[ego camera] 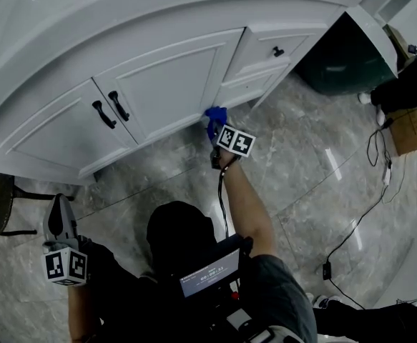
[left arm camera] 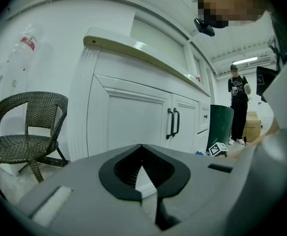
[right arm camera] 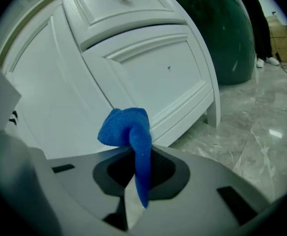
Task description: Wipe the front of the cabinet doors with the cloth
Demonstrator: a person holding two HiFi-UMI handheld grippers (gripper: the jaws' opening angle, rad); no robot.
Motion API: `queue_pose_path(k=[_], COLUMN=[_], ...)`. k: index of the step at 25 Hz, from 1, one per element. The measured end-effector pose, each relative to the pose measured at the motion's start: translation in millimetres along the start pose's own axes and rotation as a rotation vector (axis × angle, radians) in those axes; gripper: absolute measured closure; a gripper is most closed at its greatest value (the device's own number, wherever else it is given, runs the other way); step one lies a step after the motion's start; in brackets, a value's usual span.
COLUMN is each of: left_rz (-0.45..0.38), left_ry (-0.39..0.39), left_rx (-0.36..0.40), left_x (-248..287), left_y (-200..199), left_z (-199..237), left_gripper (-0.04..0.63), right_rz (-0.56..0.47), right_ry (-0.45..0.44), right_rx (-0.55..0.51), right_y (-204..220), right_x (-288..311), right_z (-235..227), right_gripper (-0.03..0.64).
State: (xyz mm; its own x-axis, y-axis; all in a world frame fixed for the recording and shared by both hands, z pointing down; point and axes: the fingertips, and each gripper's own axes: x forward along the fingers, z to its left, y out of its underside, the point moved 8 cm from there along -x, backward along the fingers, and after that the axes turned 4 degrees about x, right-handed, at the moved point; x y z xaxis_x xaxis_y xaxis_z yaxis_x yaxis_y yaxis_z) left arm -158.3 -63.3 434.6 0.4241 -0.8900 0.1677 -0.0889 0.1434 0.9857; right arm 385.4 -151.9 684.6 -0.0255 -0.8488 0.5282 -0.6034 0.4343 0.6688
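Low down, right gripper (right arm camera: 136, 173) fingers tight on blue cloth (right arm camera: 126, 127) (at cabinet door (ego camera: 165, 84)); left gripper (left arm camera: 143, 178) fingers together.

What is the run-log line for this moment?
right gripper: shut on cloth | cloth: at bottom edge of cabinet door, contact unclear | left gripper: shut, empty, held low, away from cabinet
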Motion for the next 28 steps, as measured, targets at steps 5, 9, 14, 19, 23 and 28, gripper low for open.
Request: queue_pose_path(k=[5, 9, 14, 19, 23, 28], left_rz=[0.025, 0.052, 0.037, -0.019, -0.067, -0.1], left_ry=[0.008, 0.024, 0.01, -0.033, 0.014, 0.027], left_rx=[-0.075, -0.123, -0.105, -0.092, -0.057, -0.022], left_x=[-1.5, 5.9, -0.3, -17.0, -23.0, -16.1], left_y=[10.5, 19.8, 13.1, -8.2, -22.7, -34.0], left_z=[6.6, 15.6, 40.2, 51.5, 34.3, 35.9], left_gripper=[0.592, 0.592, 0.592, 0.592, 0.592, 0.592], right_rz=[-0.075, -0.141, -0.17, -0.174, -0.246, -0.264], right_ry=[-0.119, -0.269, -0.506, -0.709, -0.757, -0.774], right_rx=[-0.048, -0.161, -0.301, -0.374, -0.488, -0.522], right_y=[-7.3, -27.8, -59.3, -52.4, -26.3, 0.4], right_x=[-53.1, -114.2, -183.5, -224.2, -241.0, -230.4], right_z=[53.9, 121.2, 216.2, 306.6, 345.4, 373.5], right_gripper=[0.568, 0.568, 0.568, 0.568, 0.568, 0.568])
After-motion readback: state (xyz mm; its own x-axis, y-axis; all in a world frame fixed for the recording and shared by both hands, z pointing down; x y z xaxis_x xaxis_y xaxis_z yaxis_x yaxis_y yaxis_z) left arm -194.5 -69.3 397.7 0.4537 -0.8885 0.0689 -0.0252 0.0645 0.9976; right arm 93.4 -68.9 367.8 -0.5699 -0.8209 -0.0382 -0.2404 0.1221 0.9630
